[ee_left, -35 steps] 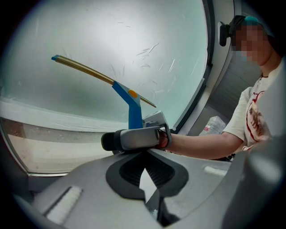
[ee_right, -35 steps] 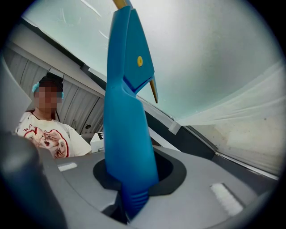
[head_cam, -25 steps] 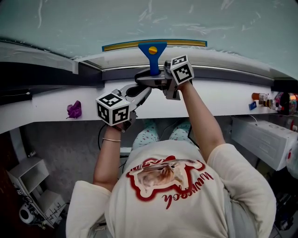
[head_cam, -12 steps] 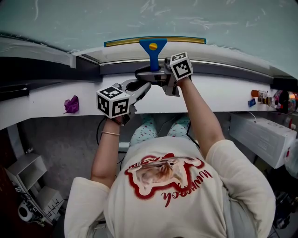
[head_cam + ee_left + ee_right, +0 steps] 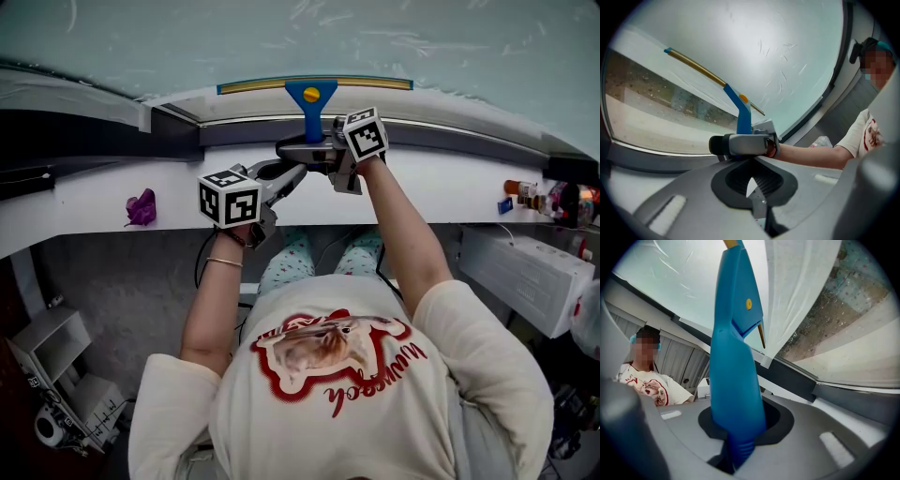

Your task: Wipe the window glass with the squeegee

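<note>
The squeegee (image 5: 310, 101) has a blue handle and a long yellow-edged blade lying against the bottom of the window glass (image 5: 187, 37). My right gripper (image 5: 302, 150) is shut on the lower end of the handle. In the right gripper view the blue squeegee (image 5: 736, 357) rises straight up out of my right gripper (image 5: 736, 446). My left gripper (image 5: 289, 173) hangs just below and left of the right one, shut and holding nothing. The left gripper view shows my left gripper (image 5: 752, 187) closed, with the squeegee (image 5: 743, 115) and the right gripper beyond it.
A white sill (image 5: 450, 192) runs under the window. A purple scrap (image 5: 142, 208) lies on it at the left, and small bottles (image 5: 530, 197) stand at the right. A white box (image 5: 534, 281) is lower right and a grey shelf unit (image 5: 56, 352) lower left.
The squeegee and the right gripper have shifted slightly right and up along the glass's bottom edge. The left gripper has risen a little with them.
</note>
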